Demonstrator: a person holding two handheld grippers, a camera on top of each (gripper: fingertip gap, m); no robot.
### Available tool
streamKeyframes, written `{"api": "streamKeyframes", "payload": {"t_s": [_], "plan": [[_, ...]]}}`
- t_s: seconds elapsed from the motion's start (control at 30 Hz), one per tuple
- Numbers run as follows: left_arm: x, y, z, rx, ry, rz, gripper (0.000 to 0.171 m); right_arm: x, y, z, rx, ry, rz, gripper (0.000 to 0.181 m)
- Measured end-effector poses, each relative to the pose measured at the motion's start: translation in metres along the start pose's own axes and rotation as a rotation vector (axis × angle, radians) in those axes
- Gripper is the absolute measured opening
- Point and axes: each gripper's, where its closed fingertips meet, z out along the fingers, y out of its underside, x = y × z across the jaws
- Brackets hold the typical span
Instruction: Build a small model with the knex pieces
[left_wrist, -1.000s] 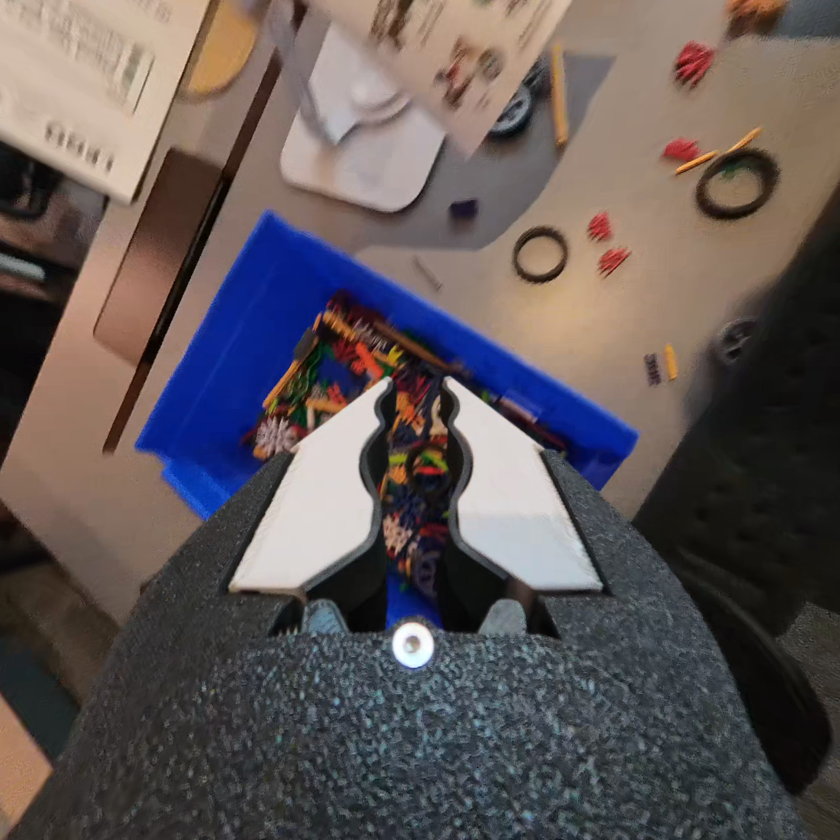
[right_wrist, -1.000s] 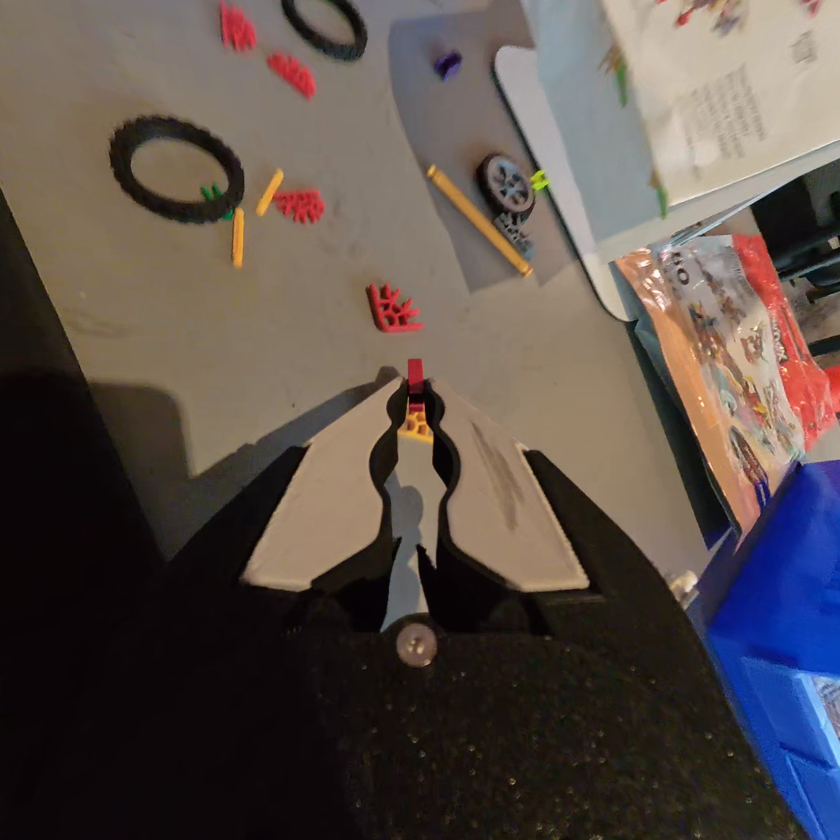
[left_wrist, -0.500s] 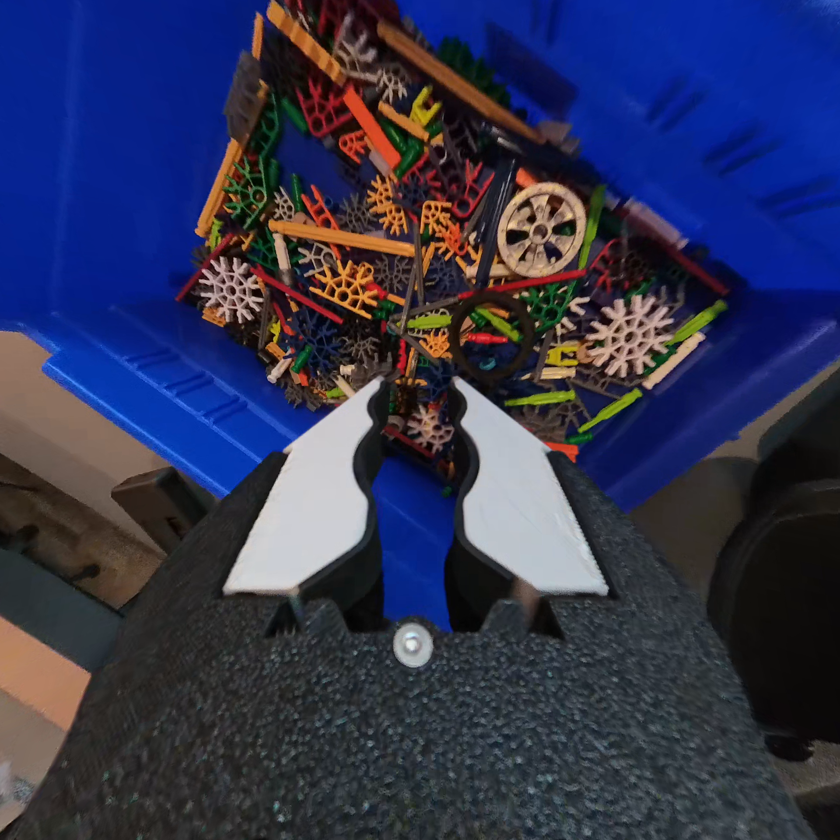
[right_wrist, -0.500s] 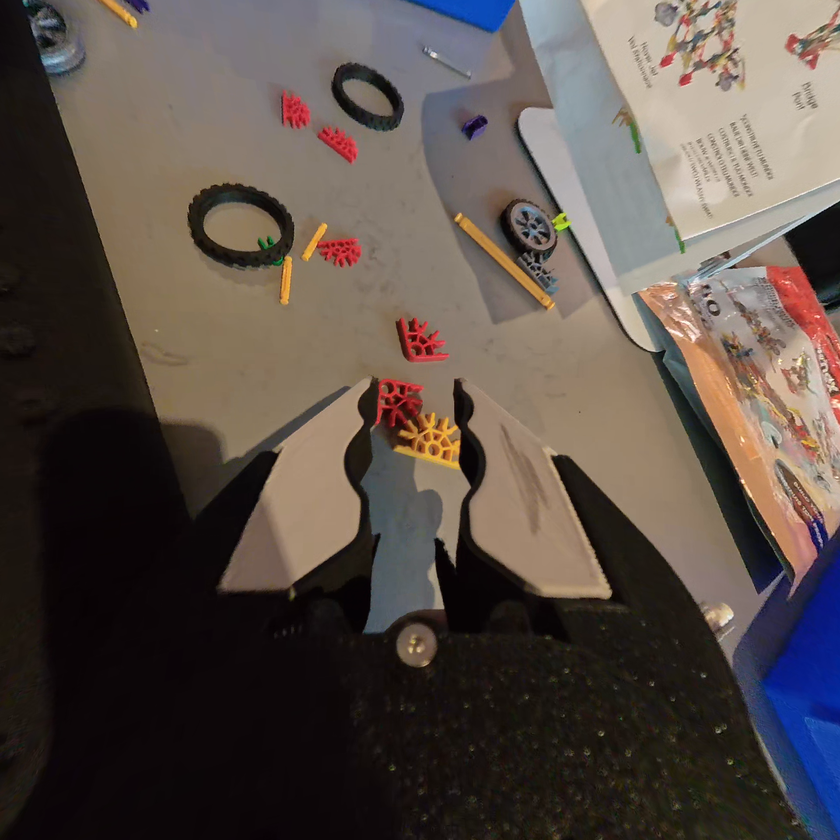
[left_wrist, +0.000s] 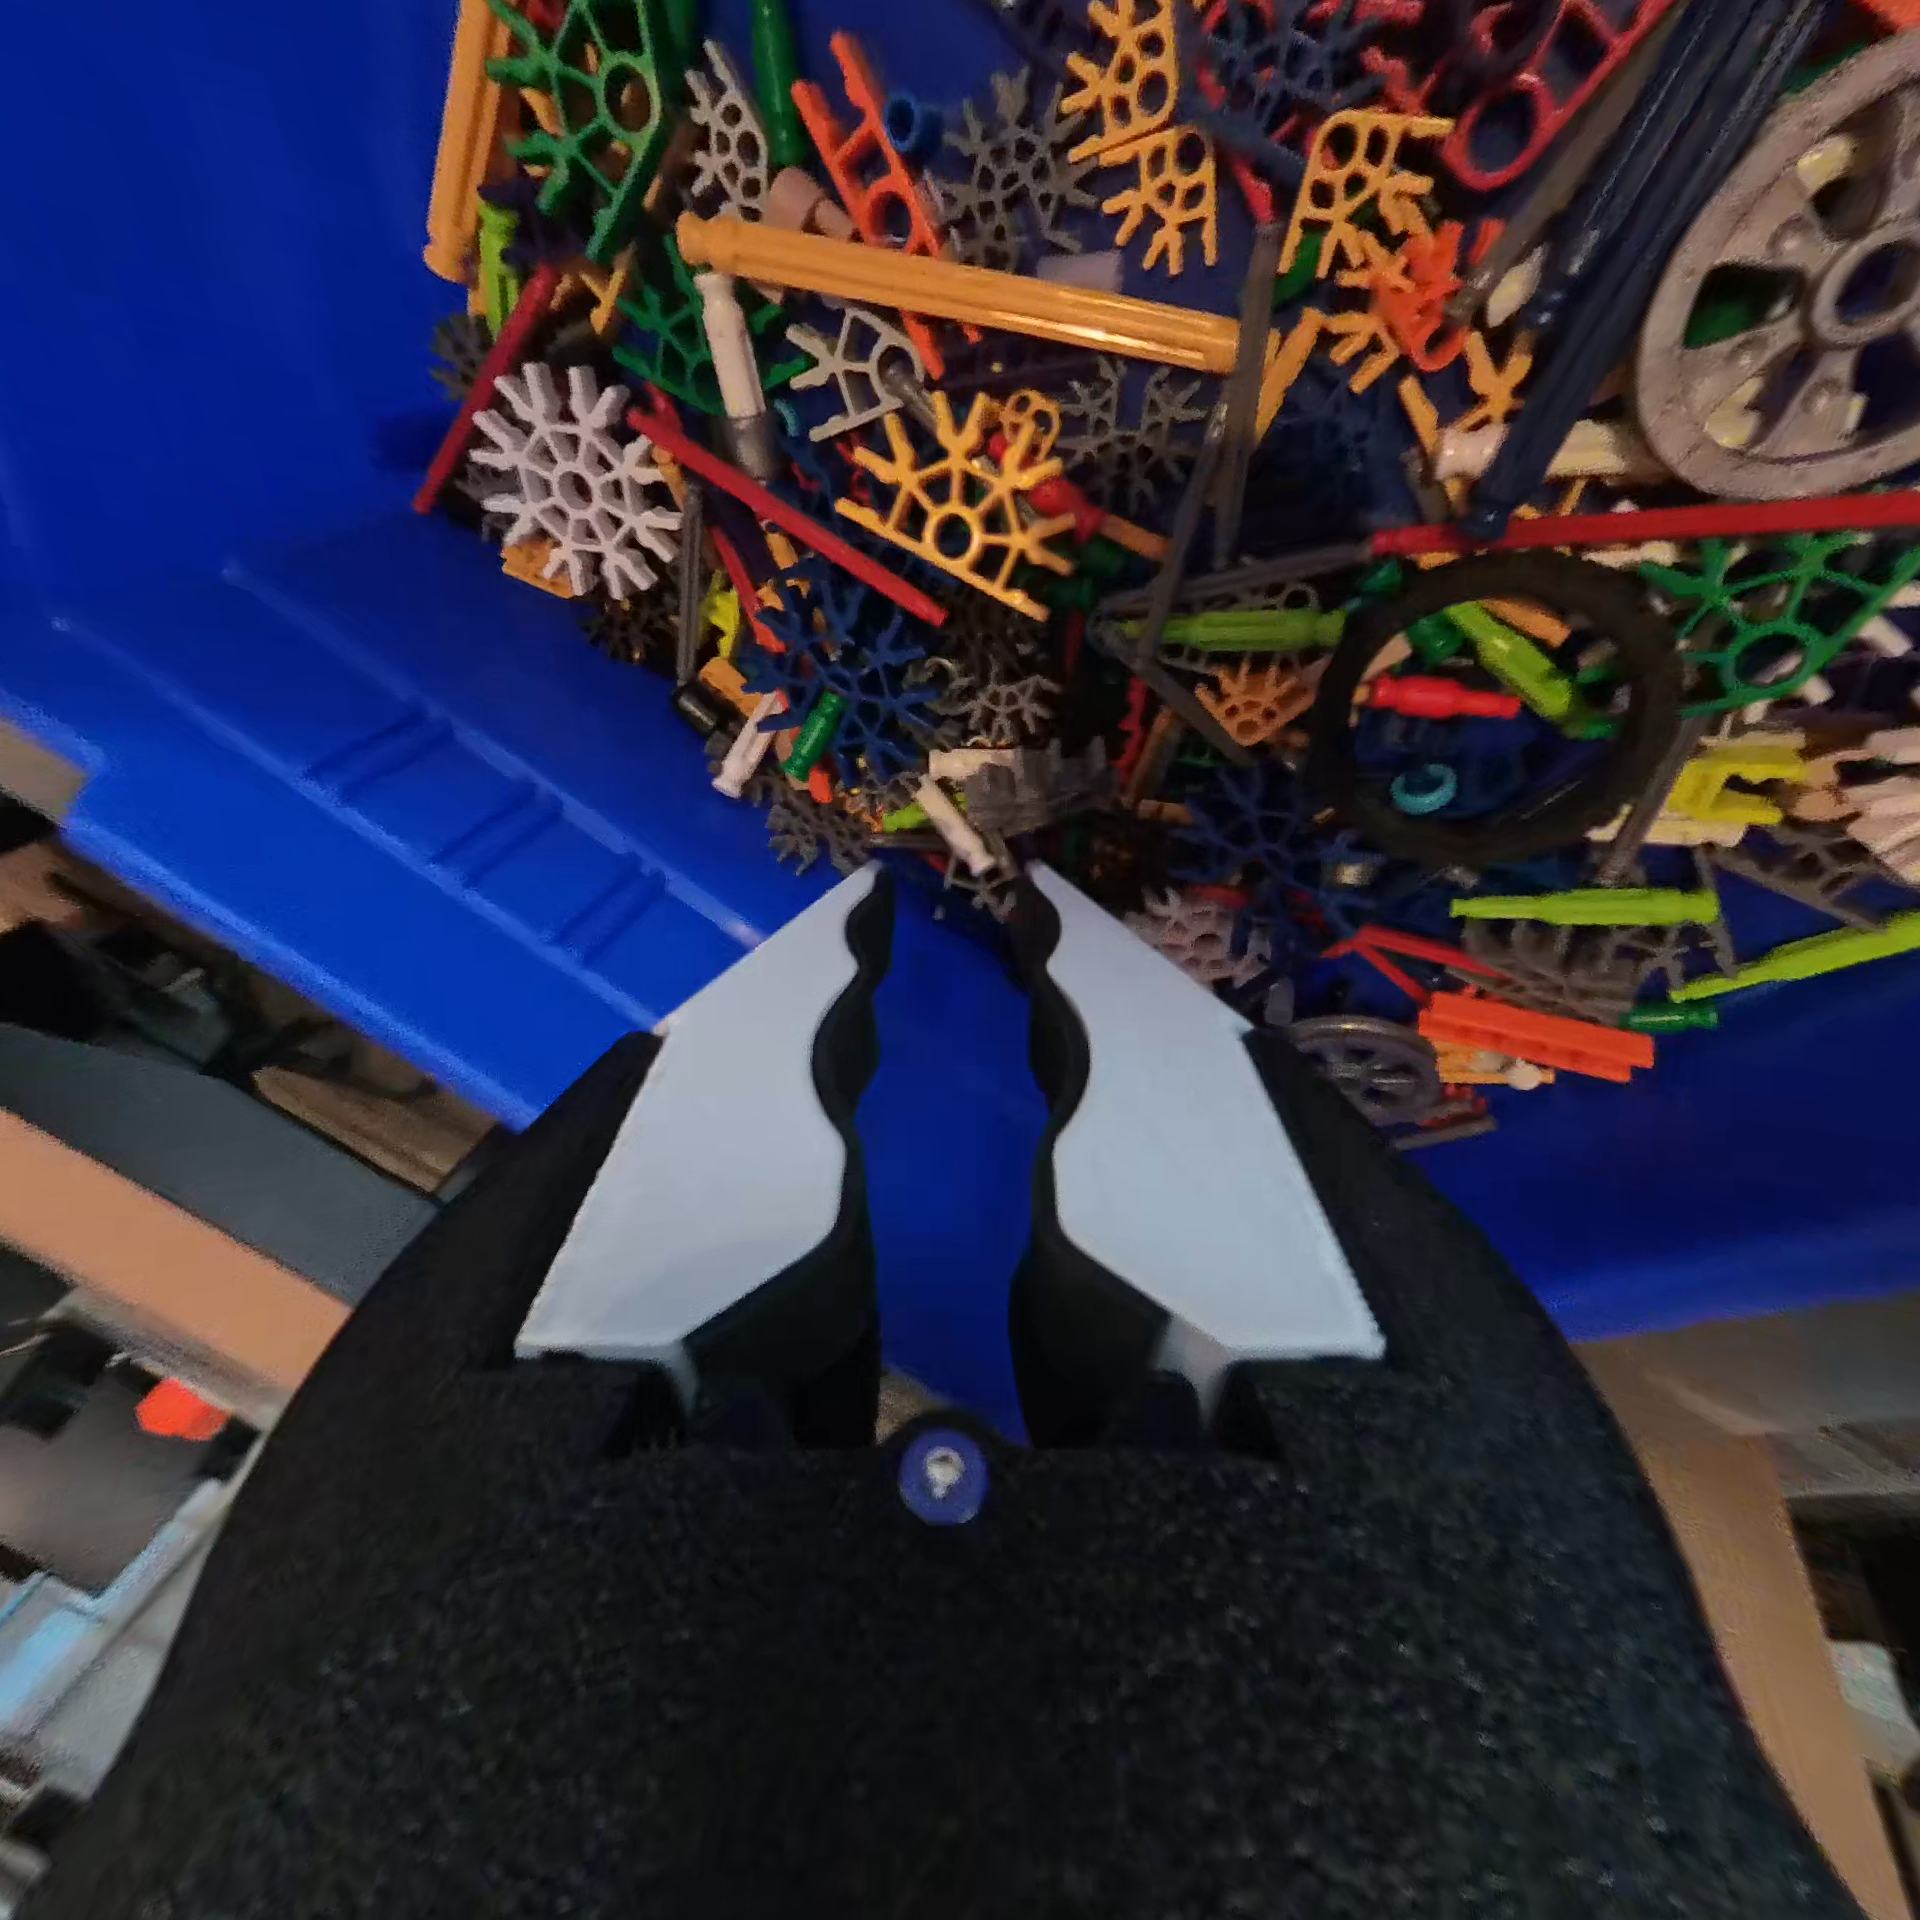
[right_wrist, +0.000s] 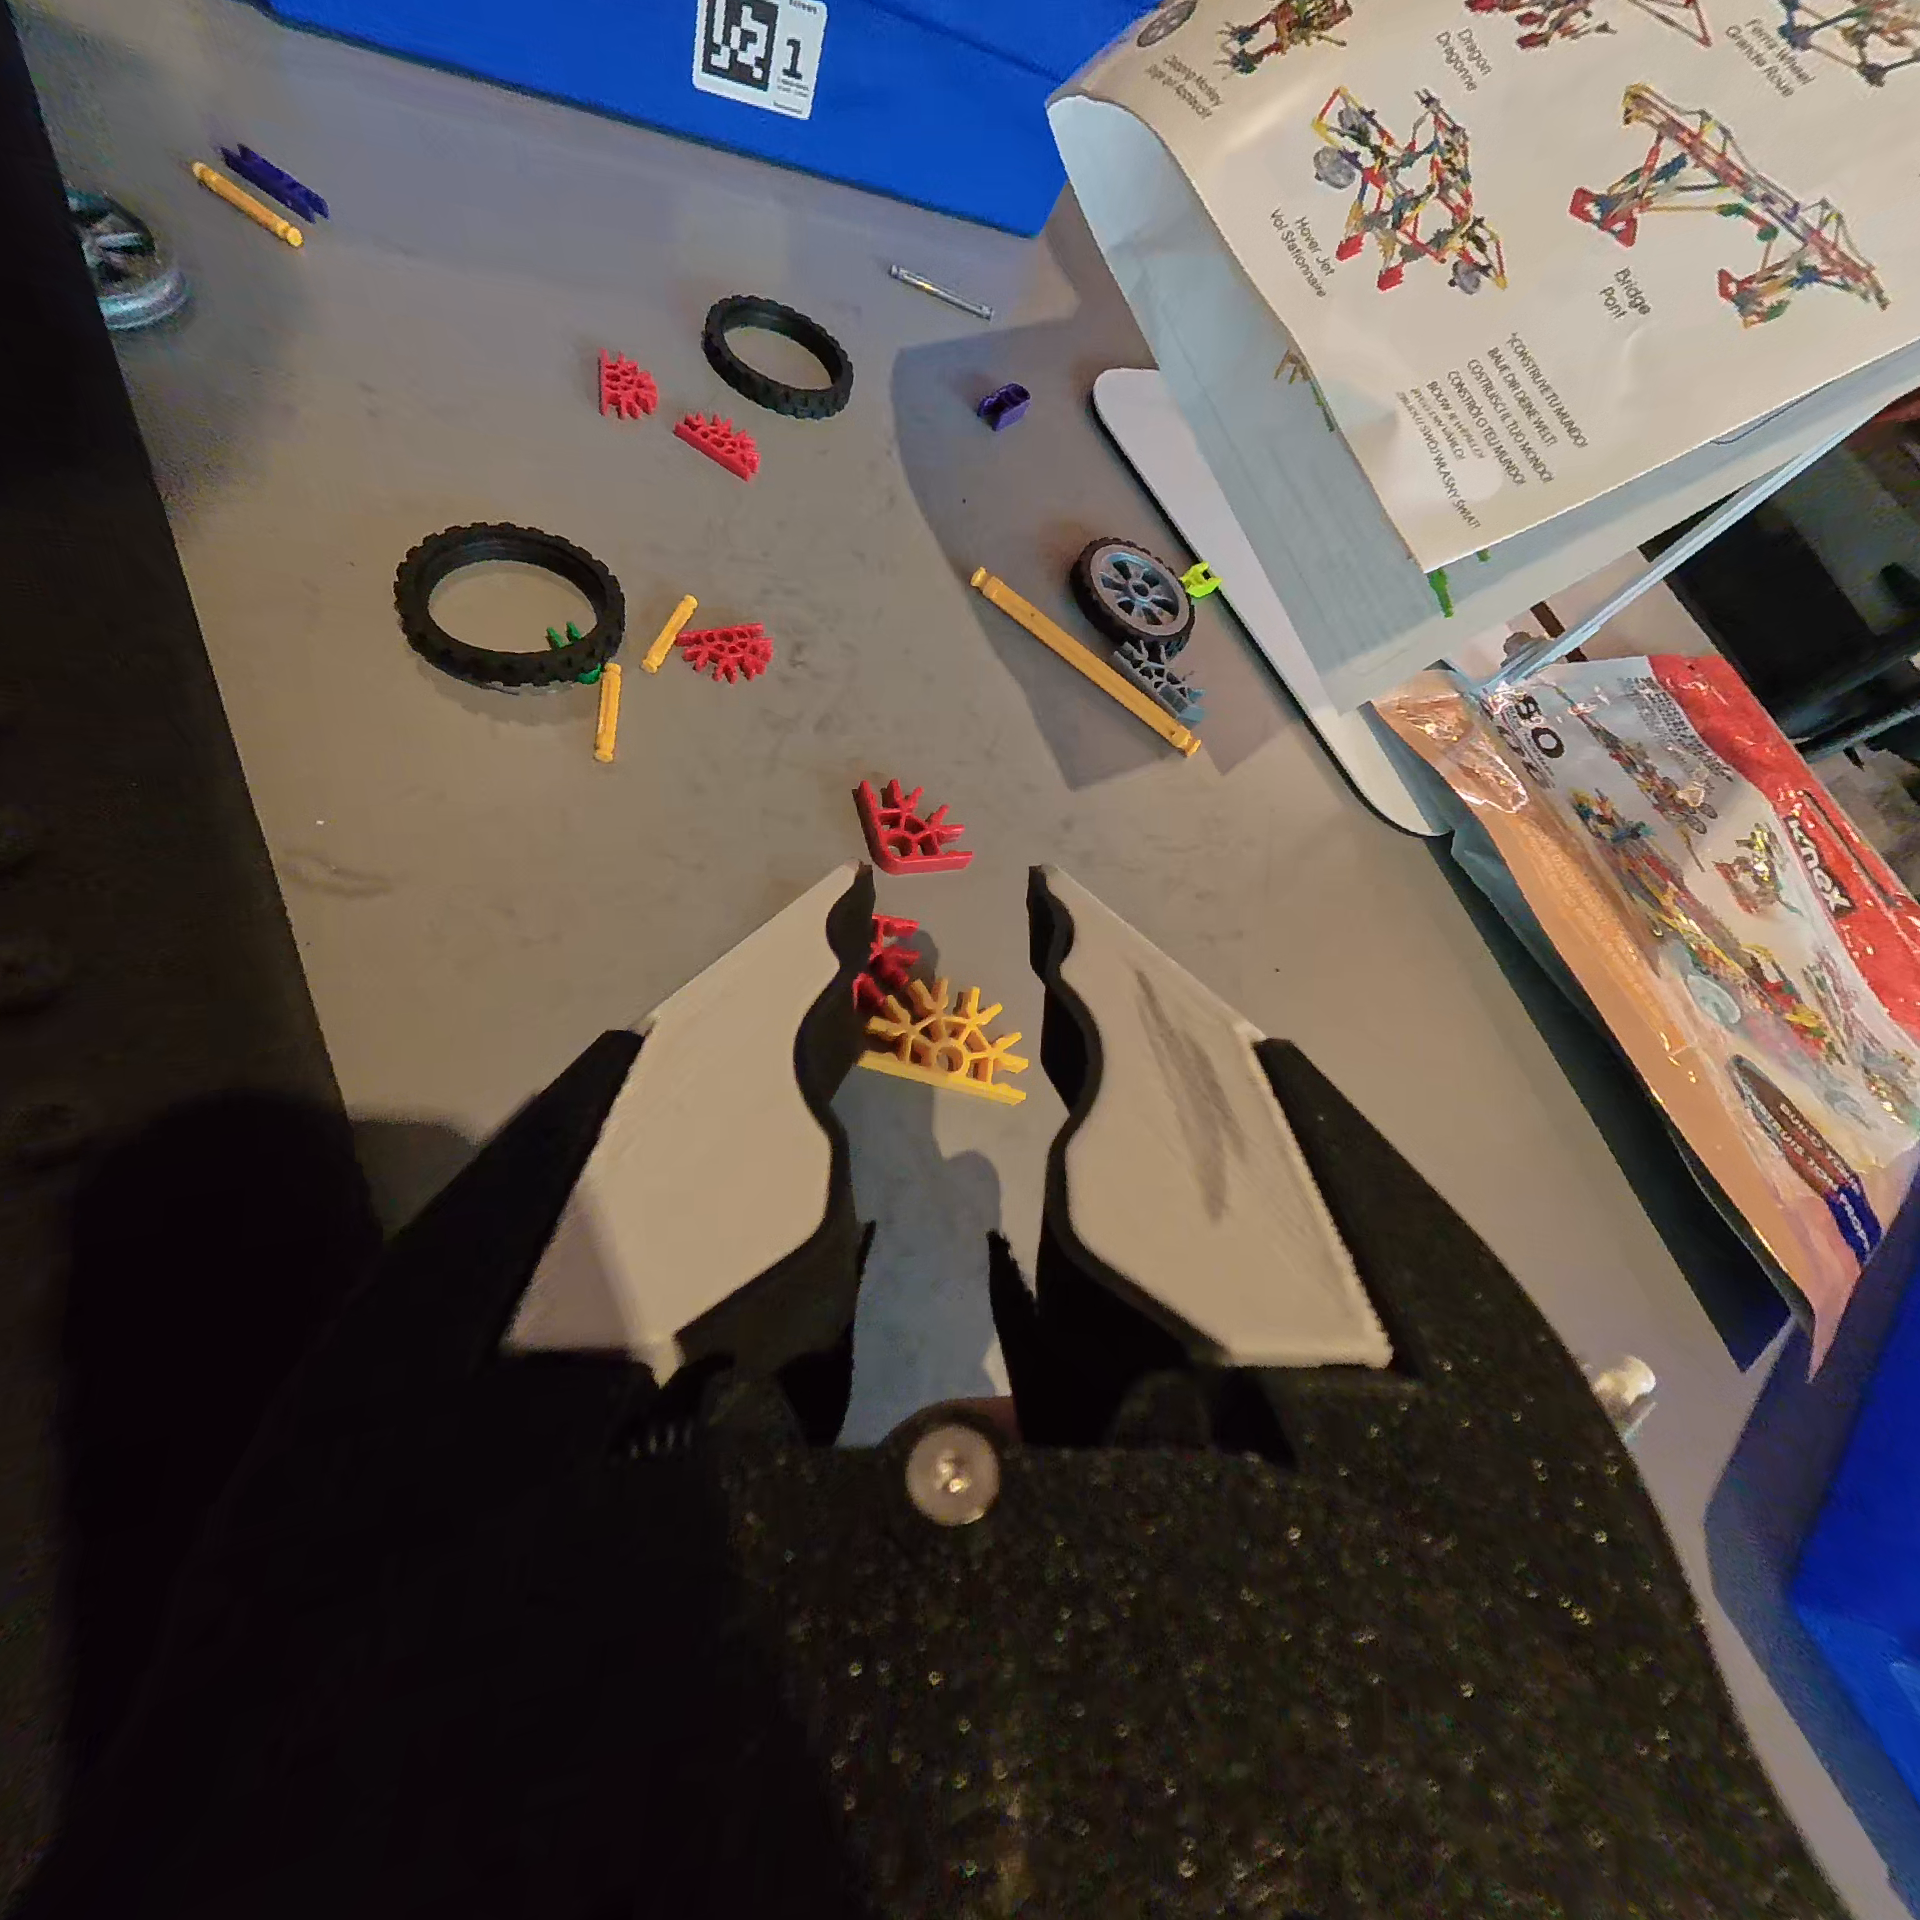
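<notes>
The left gripper (left_wrist: 954, 883) hangs with fingers spread and empty over the near edge of the jumbled toy pieces in the blue bin (left_wrist: 343, 727), tips nearest a small grey connector (left_wrist: 1023, 792). The right gripper (right_wrist: 945, 873), also spread and empty, straddles a yellow fan-shaped connector (right_wrist: 945, 1044) joined to a red one (right_wrist: 883, 961) on the tabletop (right_wrist: 416, 883). With the pile so tangled, a clean pick would likely need the fingers around one loose piece only.

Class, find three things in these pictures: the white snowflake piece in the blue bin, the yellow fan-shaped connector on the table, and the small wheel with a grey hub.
white snowflake piece (left_wrist: 575, 483), left wrist view, its hub.
yellow fan-shaped connector (right_wrist: 948, 1051), right wrist view, its centre hole.
small wheel (right_wrist: 1136, 593), right wrist view, its grey hub.
</notes>
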Motion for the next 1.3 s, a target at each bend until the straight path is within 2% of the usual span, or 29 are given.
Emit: {"api": "streamKeyframes", "payload": {"t_s": [0.07,0.13,0.23,0.33,0.43,0.57,0.8,0.9,1.0,1.1,1.17,1.3], "plan": [[0.004,-0.003,0.006,0.009,0.041,-0.028,0.022,0.0,-0.001,-0.001,0.009,0.001,0.0,0.029],[0.0,0.005,0.013,-0.048,0.036,-0.039,0.02,0.001,-0.002,-0.003,0.019,-0.001,0.005,0.029],[0.009,-0.002,0.021,-0.025,0.11,-0.051,0.02,0.002,-0.003,-0.005,0.033,-0.002,0.012,0.029],[0.004,0.002,0.027,-0.059,0.101,-0.081,0.015,0.003,-0.004,-0.007,0.044,0.0,0.018,0.028],[0.002,0.0,0.026,-0.033,0.09,-0.087,0.008,0.005,-0.005,-0.009,0.056,0.006,0.024,0.028],[-0.006,0.006,0.012,-0.013,0.008,-0.087,0.006,0.007,-0.009,-0.011,0.072,0.01,0.025,0.027],[0.002,0.001,-0.033,0.151,-0.051,-0.109,0.006,0.003,-0.024,-0.012,0.1,0.008,-0.01,0.027],[0.015,-0.019,-0.073,0.293,-0.068,-0.095,0.006,-0.007,-0.047,-0.013,0.137,-0.023,-0.042,0.028],[0.047,-0.061,-0.13,0.501,-0.05,-0.012,0.005,-0.026,-0.083,-0.008,0.221,-0.103,-0.042,0.029],[0.097,-0.108,-0.177,0.677,-0.049,0.196,0.005,-0.05,-0.118,0.004,0.287,-0.201,-0.034,0.029],[0.131,-0.133,-0.187,0.713,-0.06,0.305,0.005,-0.064,-0.133,0.015,0.288,-0.232,-0.088,0.029],[0.193,-0.17,-0.188,0.756,-0.038,0.481,0.005,-0.085,-0.152,0.03,0.285,-0.257,-0.146,0.032]]}}
